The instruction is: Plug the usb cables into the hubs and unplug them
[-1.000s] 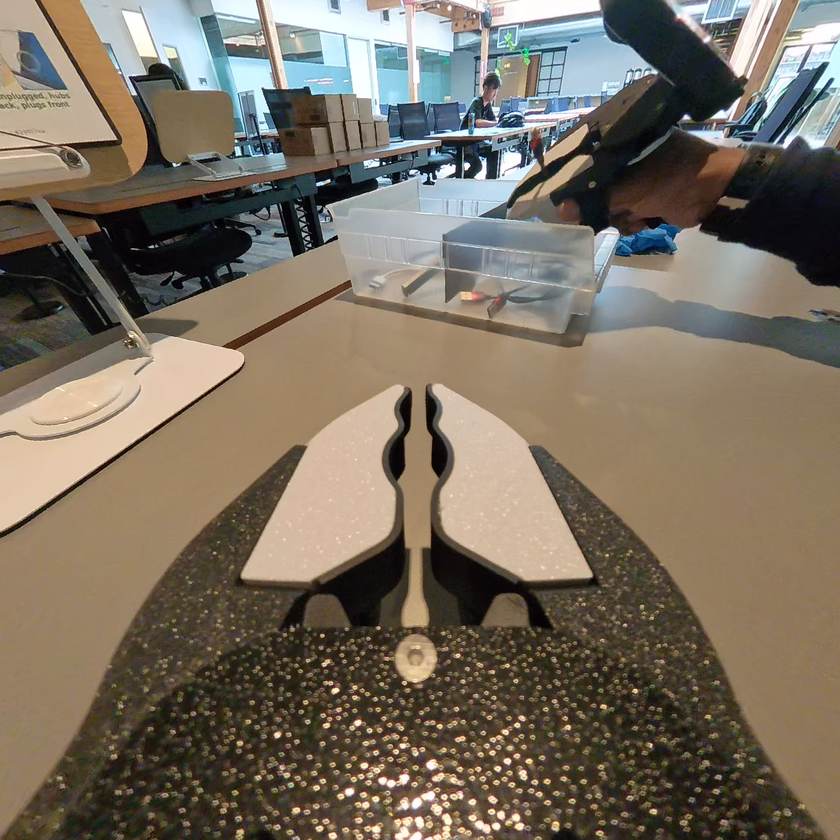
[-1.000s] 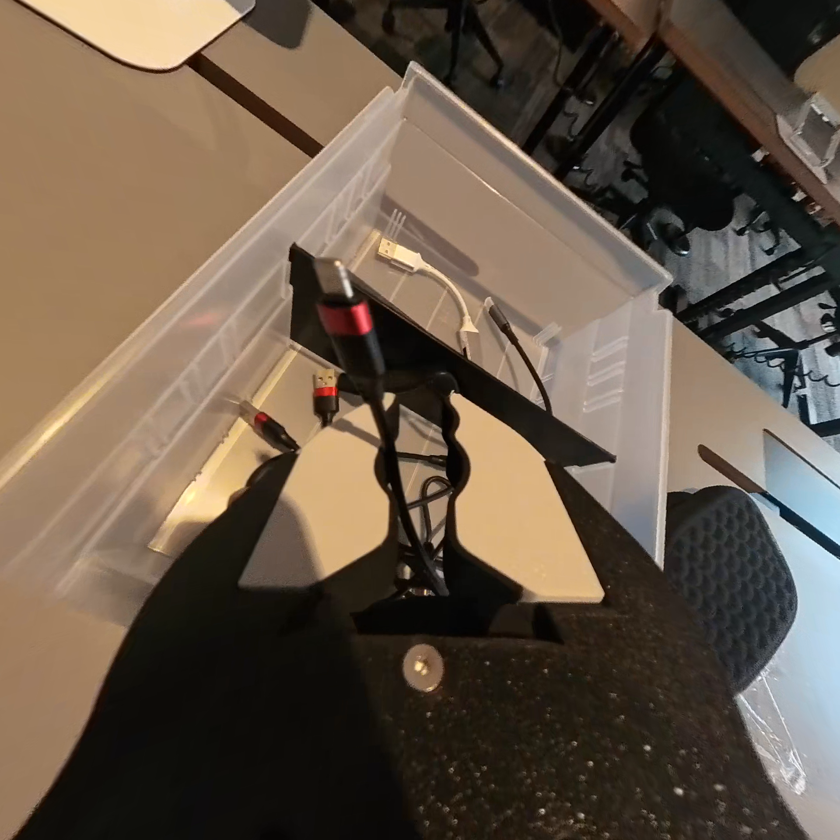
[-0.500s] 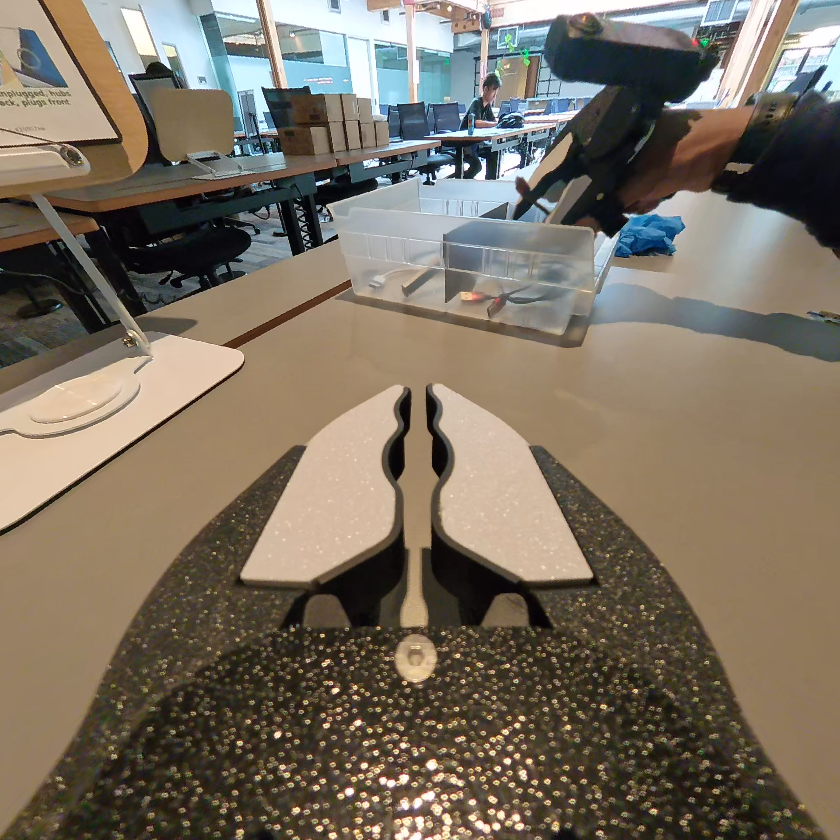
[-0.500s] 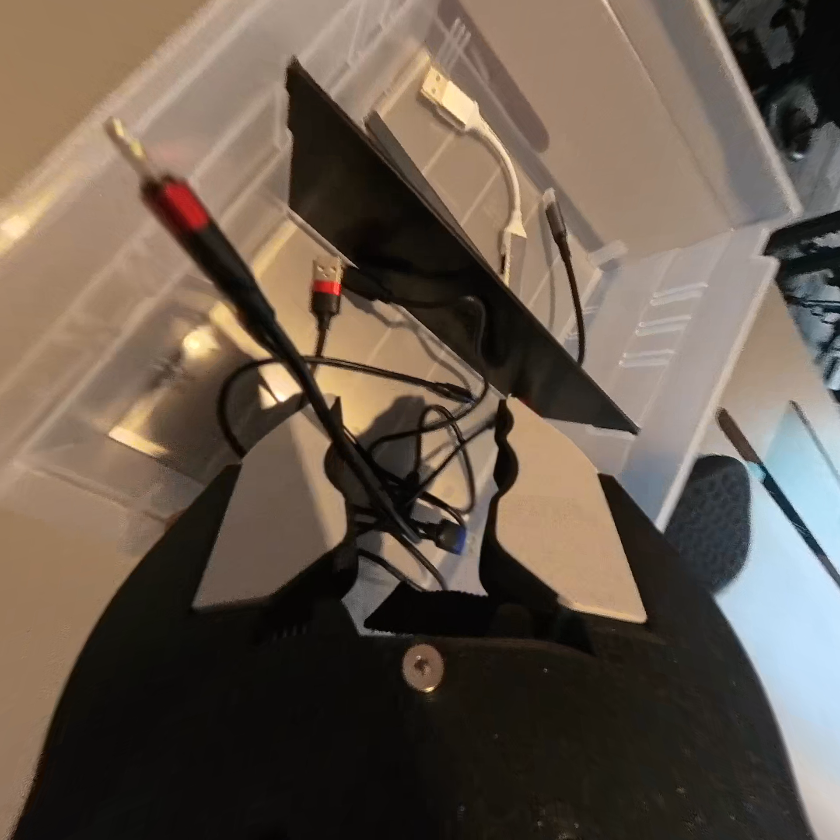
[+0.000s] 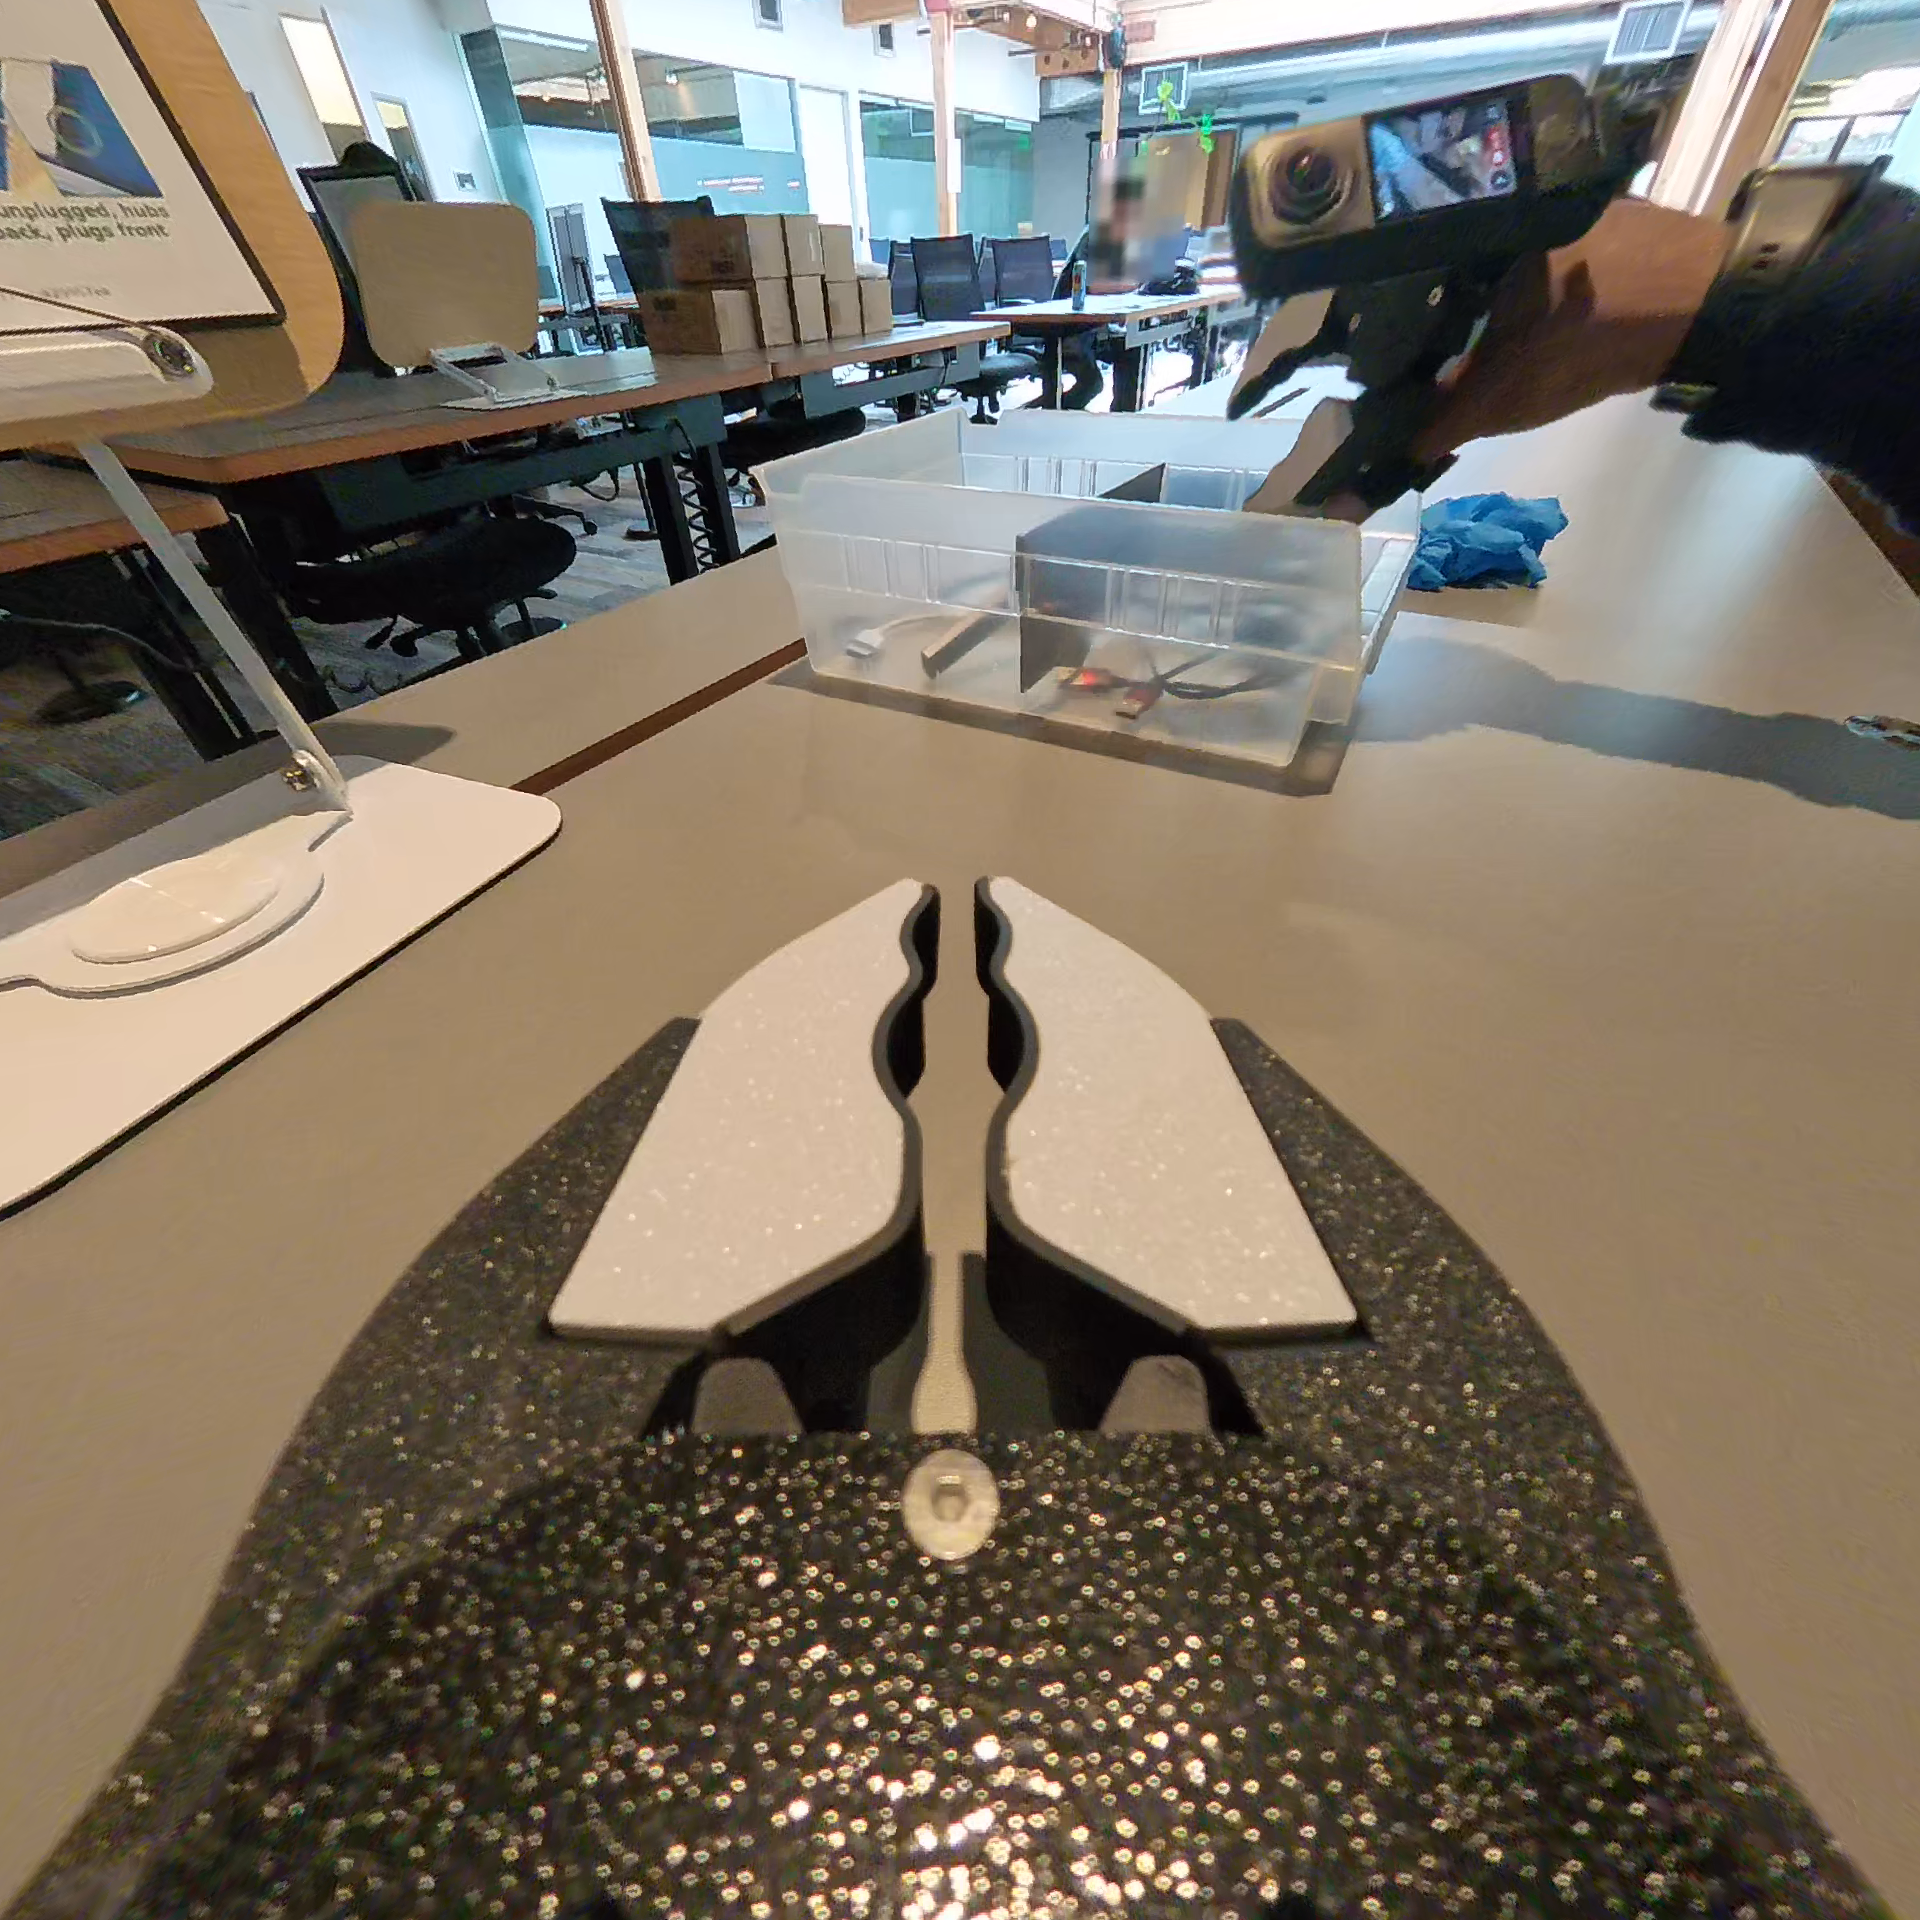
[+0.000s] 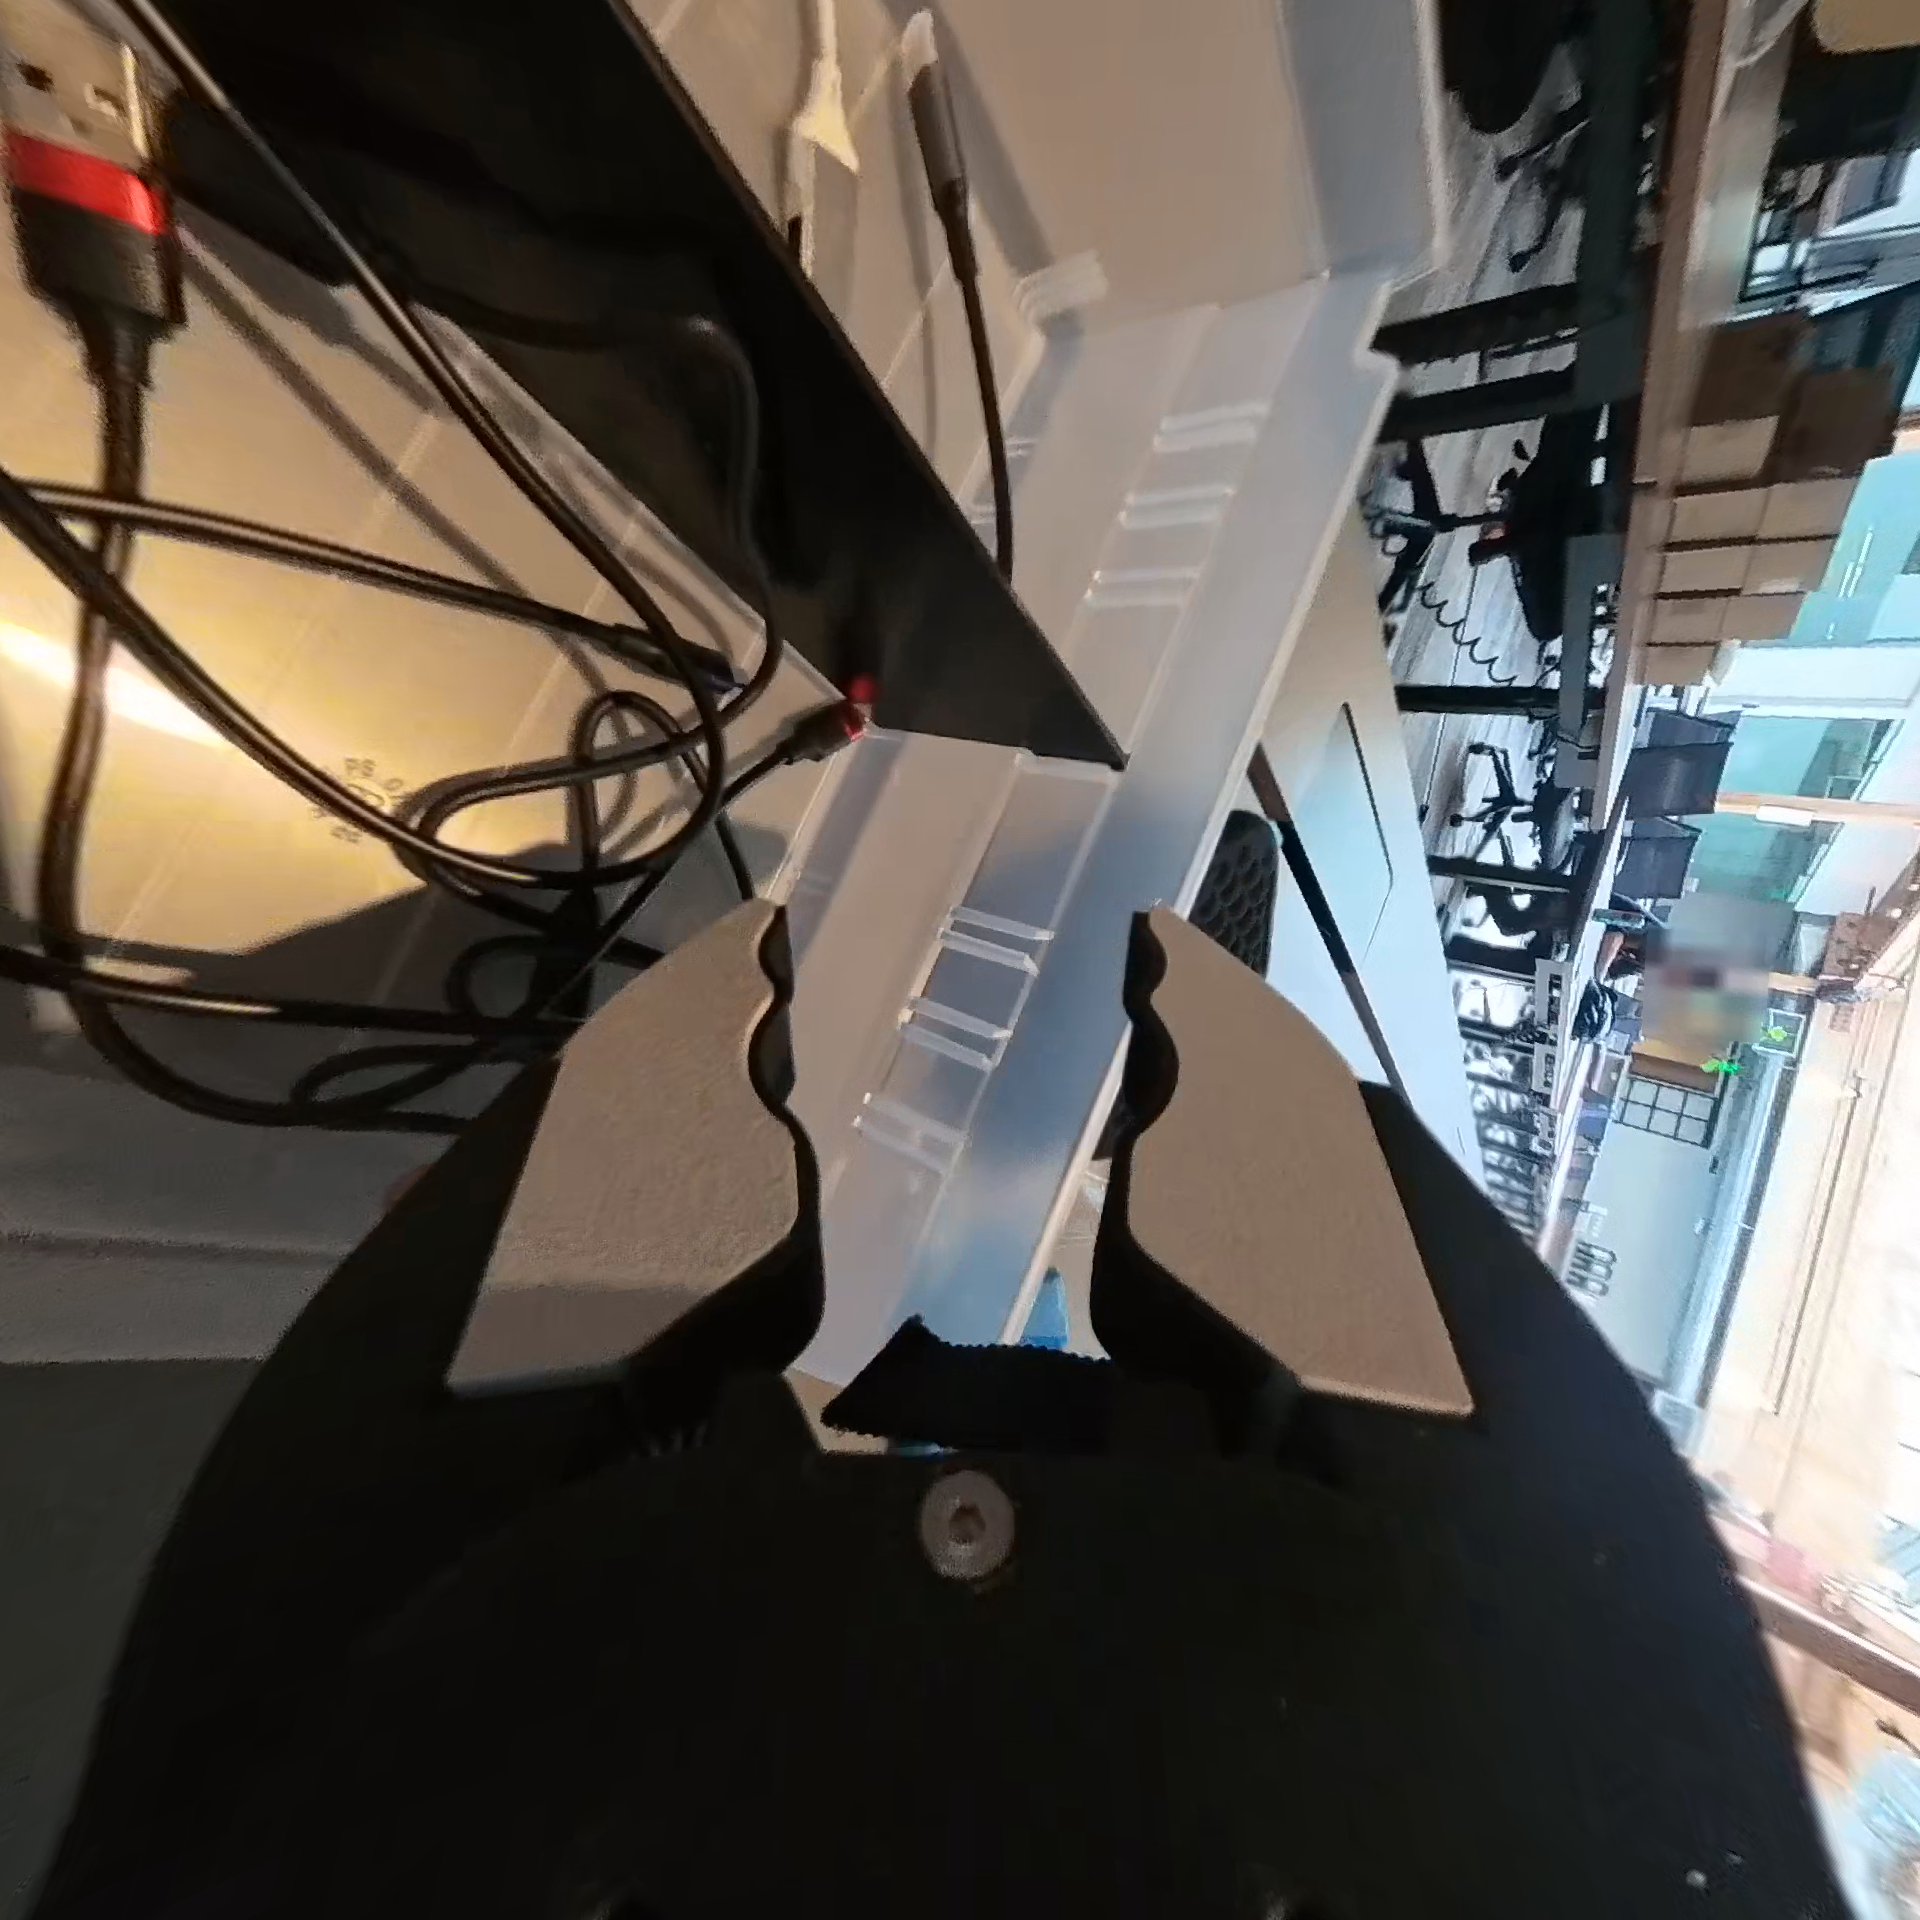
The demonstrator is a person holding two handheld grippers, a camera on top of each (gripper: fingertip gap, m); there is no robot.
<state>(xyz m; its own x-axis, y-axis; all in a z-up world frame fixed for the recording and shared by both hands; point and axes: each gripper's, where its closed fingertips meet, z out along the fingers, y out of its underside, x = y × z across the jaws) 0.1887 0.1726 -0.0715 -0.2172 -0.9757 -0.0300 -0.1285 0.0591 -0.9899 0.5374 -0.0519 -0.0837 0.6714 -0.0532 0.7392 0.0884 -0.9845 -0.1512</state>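
Observation:
A clear plastic bin [image 5: 1081,582] stands on the grey table, split by a black divider [image 5: 1101,540]. Black cables with red-banded USB plugs [image 5: 1122,691] lie loose in its near compartment. A white cable [image 5: 883,639] and a slim grey hub [image 5: 951,649] lie in the other. My left gripper [image 5: 956,894] is shut and empty, low over the table, well short of the bin. My right gripper [image 6: 956,935] is open and empty, tilted over the bin's end wall [image 6: 1039,935]. A red-banded plug [image 6: 83,208] lies to its left. The right gripper also shows in the left wrist view [image 5: 1309,416].
A white stand base [image 5: 208,914] with a clear arm sits on the table at the left. A blue glove [image 5: 1486,540] lies behind the bin. Desks, chairs and stacked boxes fill the room beyond the table edge. Tip to tip, the grippers are about 40 centimetres apart. Between my right fingertips and the red-banded plug [image 6: 83,208] there is roughly 12 centimetres.
My right gripper has opened and let go of the black-and-red cable, which now lies in the bin. It has swung toward the bin's end wall. The left gripper has not moved.

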